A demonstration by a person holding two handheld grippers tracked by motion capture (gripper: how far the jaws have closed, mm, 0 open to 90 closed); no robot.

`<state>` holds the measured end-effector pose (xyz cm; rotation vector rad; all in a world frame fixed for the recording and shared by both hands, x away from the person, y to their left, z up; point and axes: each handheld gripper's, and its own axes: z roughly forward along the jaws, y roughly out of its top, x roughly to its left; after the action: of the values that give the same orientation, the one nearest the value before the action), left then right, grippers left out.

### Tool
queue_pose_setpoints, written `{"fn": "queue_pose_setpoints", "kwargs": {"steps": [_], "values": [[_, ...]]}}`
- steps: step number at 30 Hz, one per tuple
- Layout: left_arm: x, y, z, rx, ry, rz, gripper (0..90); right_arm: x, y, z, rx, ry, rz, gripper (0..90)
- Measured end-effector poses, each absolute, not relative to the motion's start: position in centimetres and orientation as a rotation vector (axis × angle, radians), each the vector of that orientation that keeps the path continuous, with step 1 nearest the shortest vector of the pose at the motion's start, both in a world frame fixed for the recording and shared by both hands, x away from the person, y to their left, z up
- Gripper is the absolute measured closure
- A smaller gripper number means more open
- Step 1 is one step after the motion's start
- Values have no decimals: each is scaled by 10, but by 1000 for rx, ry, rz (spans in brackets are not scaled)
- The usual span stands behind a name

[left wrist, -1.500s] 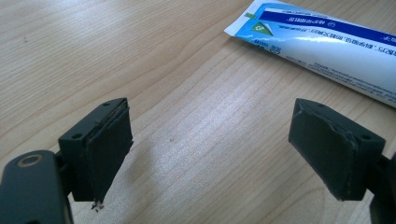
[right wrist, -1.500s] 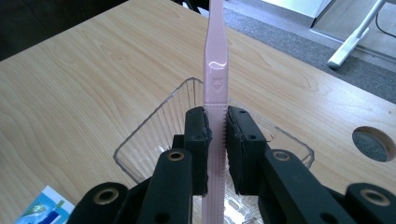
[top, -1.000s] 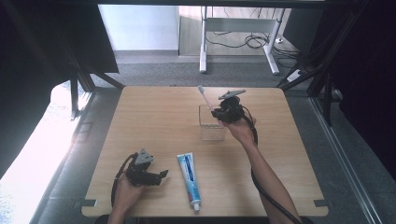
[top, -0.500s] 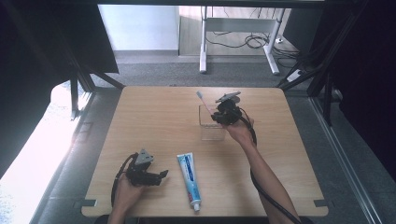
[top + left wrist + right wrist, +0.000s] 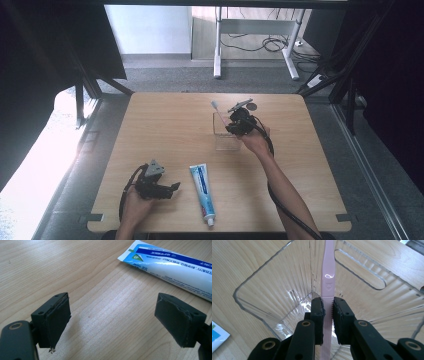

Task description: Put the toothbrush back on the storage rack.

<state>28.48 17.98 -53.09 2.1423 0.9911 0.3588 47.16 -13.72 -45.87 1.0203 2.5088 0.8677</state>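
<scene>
Pink toothbrush point(image 5: 329, 282) is clamped by the right hand-held gripper point(image 5: 328, 315) above the clear holder point(image 5: 262, 305), forearm outstretched.

Toothpaste tube point(image 5: 202, 189) lying on wooden table point(image 5: 165, 130), grey carpet floor point(image 5: 165, 79) beyond

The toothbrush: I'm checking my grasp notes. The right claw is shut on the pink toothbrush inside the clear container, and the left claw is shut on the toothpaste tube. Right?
Not quite. The left claw is open over bare table, with the toothpaste tube lying apart beyond it, as the left gripper view shows. The right claw is indeed shut on the pink toothbrush inside the clear container.
</scene>
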Motion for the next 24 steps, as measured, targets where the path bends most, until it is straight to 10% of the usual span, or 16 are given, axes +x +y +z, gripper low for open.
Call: {"fn": "queue_pose_setpoints", "kwargs": {"steps": [24], "values": [[285,179,-531,2147,989,356,135,473,-138,-461,1039,2566,773,761]]}}
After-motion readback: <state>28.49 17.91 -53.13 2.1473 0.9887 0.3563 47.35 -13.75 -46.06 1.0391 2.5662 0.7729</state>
